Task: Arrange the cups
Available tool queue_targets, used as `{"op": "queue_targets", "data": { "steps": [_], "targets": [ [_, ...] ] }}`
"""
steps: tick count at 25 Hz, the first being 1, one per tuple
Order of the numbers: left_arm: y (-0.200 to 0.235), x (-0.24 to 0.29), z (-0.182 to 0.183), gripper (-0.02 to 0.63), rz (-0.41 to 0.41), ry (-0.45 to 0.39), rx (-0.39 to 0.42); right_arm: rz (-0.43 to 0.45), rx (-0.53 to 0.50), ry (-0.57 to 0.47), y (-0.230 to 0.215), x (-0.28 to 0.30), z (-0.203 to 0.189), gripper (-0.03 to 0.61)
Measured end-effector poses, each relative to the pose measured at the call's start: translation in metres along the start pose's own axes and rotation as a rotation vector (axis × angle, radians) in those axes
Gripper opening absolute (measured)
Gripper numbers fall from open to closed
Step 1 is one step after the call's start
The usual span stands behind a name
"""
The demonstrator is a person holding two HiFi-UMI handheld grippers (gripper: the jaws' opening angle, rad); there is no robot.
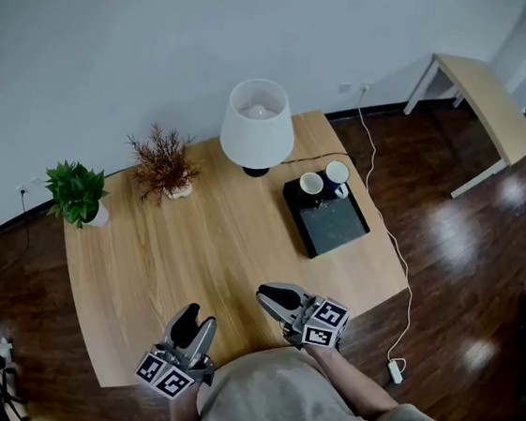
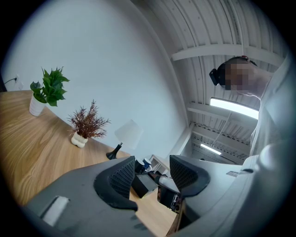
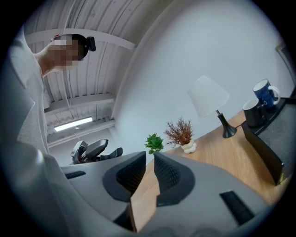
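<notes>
Wooden worktop bore a blue cup and black cup on a tray; left gripper gaped empty, right gripper sat closed.

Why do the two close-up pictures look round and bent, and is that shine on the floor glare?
Left gripper view and right gripper view: wide-angle lenses curve the table edge and ceiling beams and blacken the corners. Head view: sharp, evenly lit; yes, pale glare patches on the dark floor.
</notes>
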State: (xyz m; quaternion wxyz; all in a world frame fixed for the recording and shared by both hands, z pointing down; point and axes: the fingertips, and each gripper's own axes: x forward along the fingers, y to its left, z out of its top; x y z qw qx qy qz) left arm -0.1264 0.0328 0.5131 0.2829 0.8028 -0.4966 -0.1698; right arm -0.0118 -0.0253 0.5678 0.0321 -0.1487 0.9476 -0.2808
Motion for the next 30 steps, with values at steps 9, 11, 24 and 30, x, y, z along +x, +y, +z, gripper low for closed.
{"op": "queue_targets", "data": {
  "steps": [9,11,24,30],
  "targets": [
    [-0.001,0.002,-0.002,0.244,-0.006,0.007,-0.001,-0.027,0.014,0.015,-0.012,-0.010,-0.002,0.051],
    [-0.002,0.004,-0.002,0.244,-0.009,0.011,-0.001,-0.036,0.010,0.015,-0.015,-0.012,0.000,0.051],
    [-0.005,0.005,-0.006,0.244,-0.014,0.024,0.002,-0.060,0.005,0.004,-0.022,-0.022,0.003,0.051],
    [-0.005,0.007,-0.007,0.244,-0.013,0.026,0.002,-0.054,0.006,0.003,-0.022,-0.021,0.001,0.051]
  ]
}}
